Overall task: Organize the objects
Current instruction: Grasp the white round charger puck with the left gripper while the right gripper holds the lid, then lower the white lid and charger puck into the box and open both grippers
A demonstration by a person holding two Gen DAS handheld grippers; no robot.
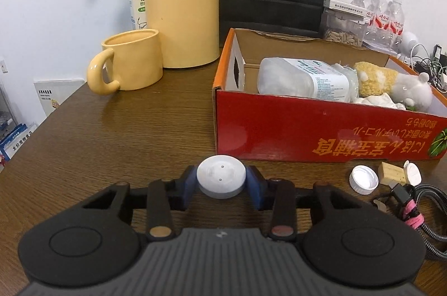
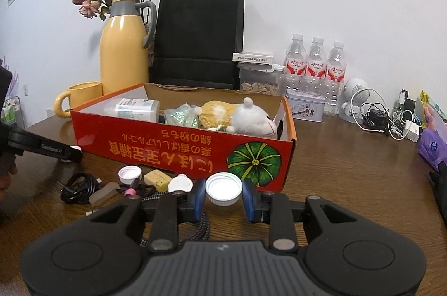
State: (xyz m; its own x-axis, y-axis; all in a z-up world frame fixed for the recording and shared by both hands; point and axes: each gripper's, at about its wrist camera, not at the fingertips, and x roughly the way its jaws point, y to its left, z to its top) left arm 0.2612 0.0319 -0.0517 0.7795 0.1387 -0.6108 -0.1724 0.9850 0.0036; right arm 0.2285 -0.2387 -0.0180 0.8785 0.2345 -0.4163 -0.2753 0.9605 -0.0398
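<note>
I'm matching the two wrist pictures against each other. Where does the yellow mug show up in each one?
Left wrist: the yellow mug stands upper left on the table, beside the yellow flask, left of the red box.
Right wrist: the mug peeks out at mid left, behind the red box's left corner.
Shared landmark: the yellow flask.

red box (image 1: 279, 125) — green pumpkin print, yellow mug (image 1: 134, 61)

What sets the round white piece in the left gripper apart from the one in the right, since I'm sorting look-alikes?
The left gripper pinches a solid white disc with a flat closed top and two tiny dots. The right gripper pinches a bottle cap, hollow side up, with a ridged rim. The disc's side is smooth and greyish; the cap's is ribbed. Both are round, white, held over the wooden table.
</note>
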